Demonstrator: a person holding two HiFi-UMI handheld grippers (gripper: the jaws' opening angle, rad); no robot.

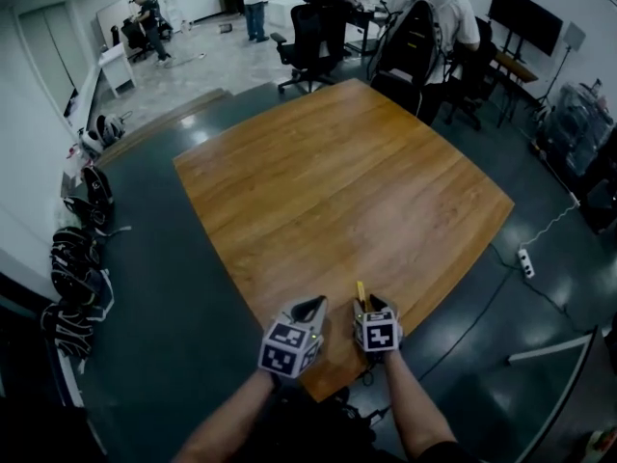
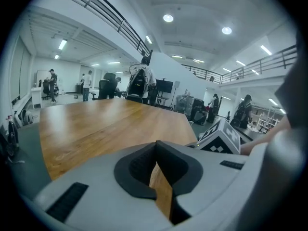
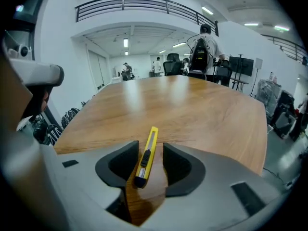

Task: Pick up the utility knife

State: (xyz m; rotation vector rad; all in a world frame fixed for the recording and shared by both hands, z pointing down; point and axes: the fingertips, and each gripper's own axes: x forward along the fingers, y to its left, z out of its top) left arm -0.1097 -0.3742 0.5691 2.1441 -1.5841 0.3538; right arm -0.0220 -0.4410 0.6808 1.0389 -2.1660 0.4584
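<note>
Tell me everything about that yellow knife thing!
The utility knife is slim and yellow, plastic-looking, with a black slider and a silvery strip along its top. It lies flat on the wooden table near the edge, pointing away, between the open jaws of the right gripper, which are not squeezing it.

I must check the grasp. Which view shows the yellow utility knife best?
The right gripper view: the whole utility knife lies between the jaws of the open right gripper. The head view shows only its yellow end. The left gripper view misses it.
</note>
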